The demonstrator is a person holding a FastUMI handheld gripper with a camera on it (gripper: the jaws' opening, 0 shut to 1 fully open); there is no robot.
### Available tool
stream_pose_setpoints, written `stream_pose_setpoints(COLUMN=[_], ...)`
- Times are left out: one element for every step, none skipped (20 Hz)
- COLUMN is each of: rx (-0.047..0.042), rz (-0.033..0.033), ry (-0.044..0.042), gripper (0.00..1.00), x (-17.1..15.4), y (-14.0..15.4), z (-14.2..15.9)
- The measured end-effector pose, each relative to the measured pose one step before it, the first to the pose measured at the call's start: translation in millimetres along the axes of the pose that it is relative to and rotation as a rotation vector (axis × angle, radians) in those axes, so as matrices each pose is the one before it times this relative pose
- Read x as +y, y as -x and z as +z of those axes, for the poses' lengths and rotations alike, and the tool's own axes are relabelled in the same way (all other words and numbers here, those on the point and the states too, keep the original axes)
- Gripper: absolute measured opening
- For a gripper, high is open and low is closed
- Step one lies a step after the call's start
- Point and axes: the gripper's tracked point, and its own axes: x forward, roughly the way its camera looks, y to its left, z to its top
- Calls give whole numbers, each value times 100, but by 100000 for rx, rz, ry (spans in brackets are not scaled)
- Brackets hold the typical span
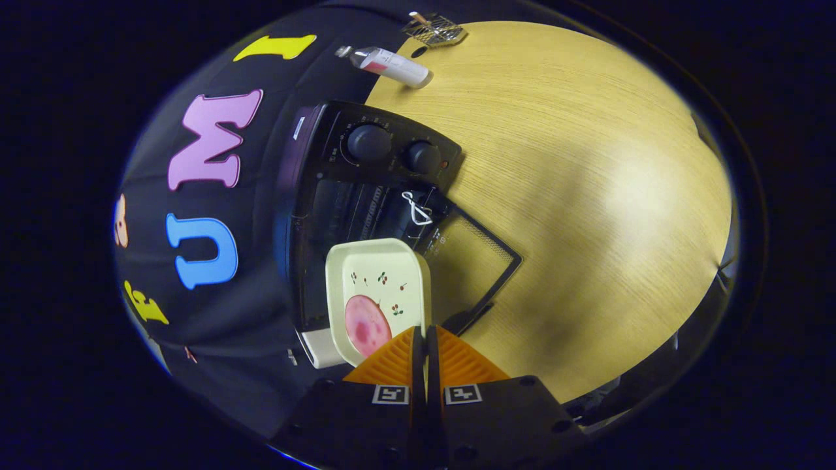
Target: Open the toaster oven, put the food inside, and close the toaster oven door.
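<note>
Pale wood-grain table [588, 163] fills most of the scene, with the booth's black cloth wall [261, 339] running along one side of it. Against that wall, at the table's edge, stands a black toaster oven [339, 196]. Its two round knobs [369, 143] sit side by side on the control panel. The glass door [473, 261] is swung fully open and lies flat over the table, so the wood shows through the pane. Inside the dark oven cavity, wire rack bars [372, 209] catch some light.

A cream-coloured square plate [392, 274] with rounded corners and small cherry prints is tilted at the mouth of the oven, partly past the opening. A round pink slice of food [366, 325] lies on the plate, near the edge closest to the claw.

The claw [421, 339] grips the rim of the plate: its two fingers are pressed close together with only a thin slit between them, the plate's edge pinched in that slit.

Beyond the oven, near the far corner of the table, a small bottle [390, 64] with a pale label lies on its side. Just past it, at the table's far edge, rests a small wire mesh rack [434, 29].
</note>
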Motion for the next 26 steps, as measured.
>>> stream_pose_setpoints(rx=[-2279,-2003,-2264,-2293,-2500,-2166,-1665,-1790,-1700,-2258,-1965,-1762,-1290,-1437,-1869,-1029,-994,-480,97,-94,108,-100,-260,-502,-124,403], rz=[13,-148,-60,-90,-623,-656,-909,-532,-597,-646,-1073,-1113,-1457,-800,-535,-296,-24,-266,-264,419,461,203,-30,1675,1817,694], ry=[-3949,-4749,-5039,-3905,-2405,-1540,-1278,-1680,-1814,-1601,-973,-700,-769,-1574,-1358,-379,-163,-282,-276,-858,-85,-359,-749,-1413,-1455,-944], gripper=[6,6,6,6,6,6,6,6,6,6,6,6,6,6,6,6,6,6,6,6,6,6,6,6,10,12], x=[485,563,520,512,373,407,361,453,413,277,226,158,-33,46,48,81,107,102,126,166,302,114,14,421,453,226], y=[-670,-734,-747,-631,-663,-549,-579,-576,-551,-389,-456,-445,-536,-318,-436,-515,-358,-264,-362,-14,-232,-100,-86,-9,-81,4], z=[8,21,-11,-116,-63,-227,-249,-222,-224,-45,-101,-95,-80,117,68,25,40,-4,-101,-7,-122,11,-38,120,-29,-56])
